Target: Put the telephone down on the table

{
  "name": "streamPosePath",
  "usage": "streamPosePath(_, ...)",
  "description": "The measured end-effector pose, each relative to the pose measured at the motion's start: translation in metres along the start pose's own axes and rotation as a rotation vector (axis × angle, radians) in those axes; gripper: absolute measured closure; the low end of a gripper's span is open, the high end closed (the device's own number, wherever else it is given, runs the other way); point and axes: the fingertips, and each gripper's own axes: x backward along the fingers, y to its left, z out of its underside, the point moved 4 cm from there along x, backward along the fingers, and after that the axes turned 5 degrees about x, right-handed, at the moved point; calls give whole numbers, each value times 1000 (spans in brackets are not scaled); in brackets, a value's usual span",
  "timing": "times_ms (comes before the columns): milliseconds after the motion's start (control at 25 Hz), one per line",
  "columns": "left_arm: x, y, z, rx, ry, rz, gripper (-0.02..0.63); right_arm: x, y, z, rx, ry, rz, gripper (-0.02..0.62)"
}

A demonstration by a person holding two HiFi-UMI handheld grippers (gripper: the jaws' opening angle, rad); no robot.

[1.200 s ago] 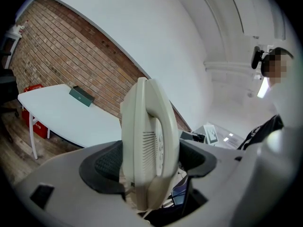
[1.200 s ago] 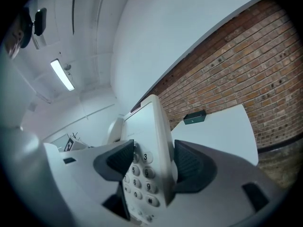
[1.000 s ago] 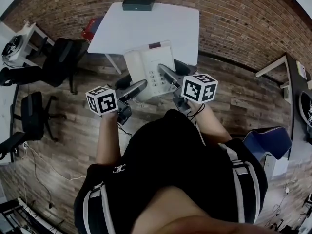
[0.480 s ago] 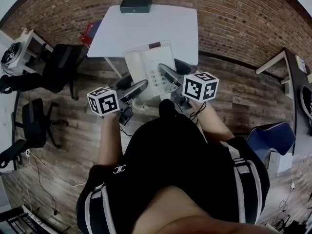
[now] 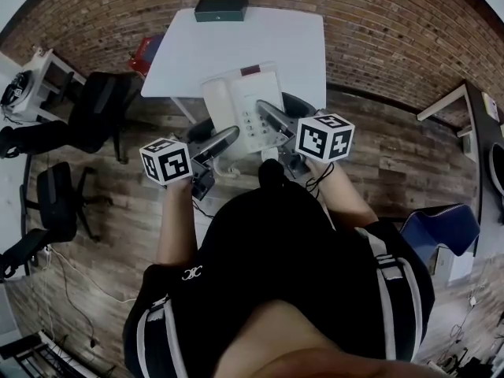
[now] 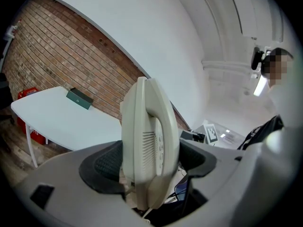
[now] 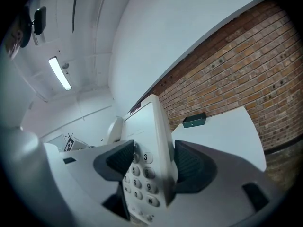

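A cream desk telephone (image 5: 244, 105) is held in the air between both grippers, near the front edge of the white table (image 5: 283, 46). My left gripper (image 5: 224, 138) is shut on the telephone's handset side (image 6: 149, 145). On the keypad side (image 7: 149, 169), my right gripper (image 5: 268, 116) is shut, its dark pads pressing both faces. The phone's cord hangs down in front of the person's body.
A dark green box (image 5: 221, 8) lies at the table's far edge against the brick wall. Black office chairs (image 5: 98, 101) stand to the left on the wooden floor. A red object (image 5: 143, 50) sits behind the table's left side. A blue chair (image 5: 437, 231) stands at right.
The telephone and both grippers have shifted slightly forward toward the table. Both grips are unchanged.
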Motion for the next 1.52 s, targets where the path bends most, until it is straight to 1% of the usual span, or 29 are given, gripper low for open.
streamPosePath(280,-27,29,-27,19,25,-8,241,-31,-33,-17,-21,18,3,362)
streamPosePath(560,-65,63,-58,42,54,0,241,-63,-77,-33,-44,33,29,364)
streamPosePath(840,-114,92,-103,65,85,7,241,-95,-129,-68,-74,42,48,364)
streamPosePath(1240,-197,139,-176,72,128,13,241,-145,-218,-121,-118,34,69,364)
streamPosePath(1520,-249,173,-210,81,161,20,241,-175,-274,-146,-144,42,90,364)
